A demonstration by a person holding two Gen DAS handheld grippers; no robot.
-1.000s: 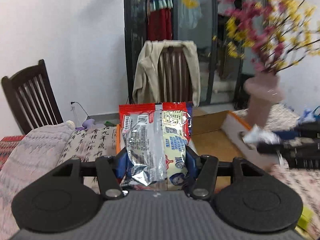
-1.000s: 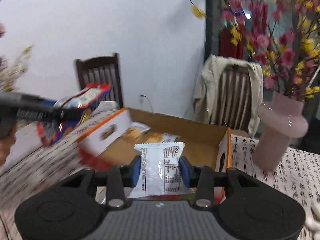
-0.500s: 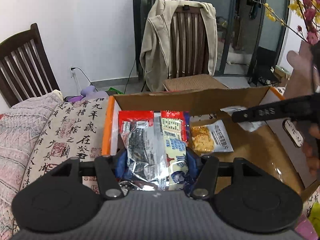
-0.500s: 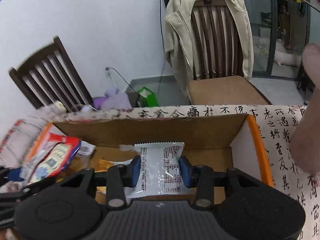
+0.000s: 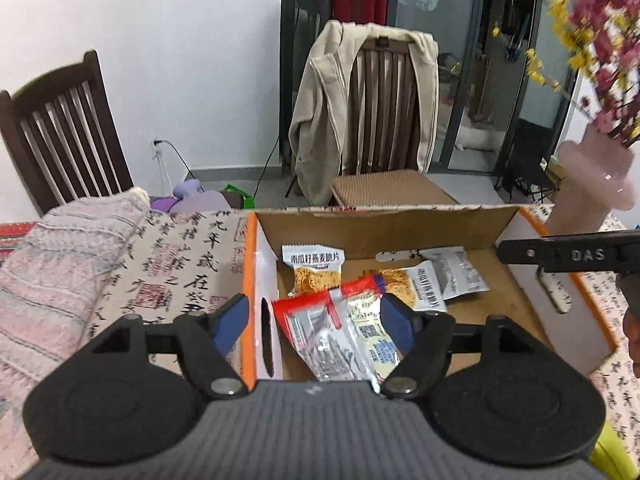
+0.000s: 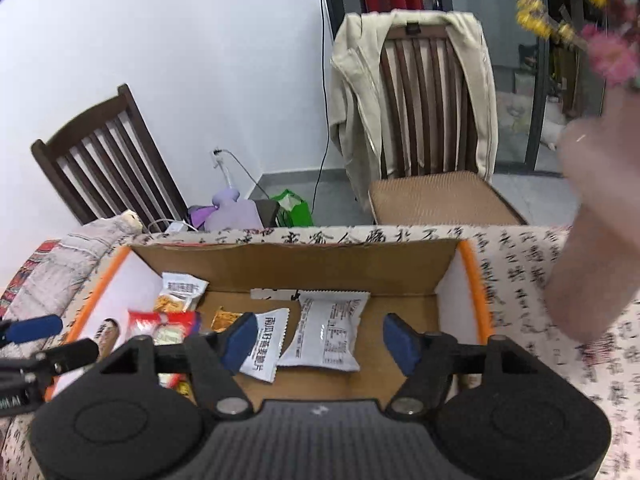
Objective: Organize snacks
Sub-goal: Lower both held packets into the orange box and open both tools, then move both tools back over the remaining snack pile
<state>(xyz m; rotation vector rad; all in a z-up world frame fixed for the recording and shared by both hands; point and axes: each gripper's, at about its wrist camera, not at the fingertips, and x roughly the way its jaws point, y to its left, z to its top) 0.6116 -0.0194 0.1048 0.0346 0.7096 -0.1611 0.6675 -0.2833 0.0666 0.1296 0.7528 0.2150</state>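
Jaws of both grippers are being spread, and nothing is being pinched. Between the left gripper (image 5: 314,318) pads the red packet (image 5: 340,332) is being let go, its right edge perhaps touching one pad, over the near left corner of the cardboard box (image 5: 384,226). Ahead of the right gripper (image 6: 318,336), the white packet (image 6: 328,334) is lying loose on the box floor, just beside other snack bags (image 6: 266,342). Judged from this, each gripper should be lifted straight away so no packet is being dragged out again.
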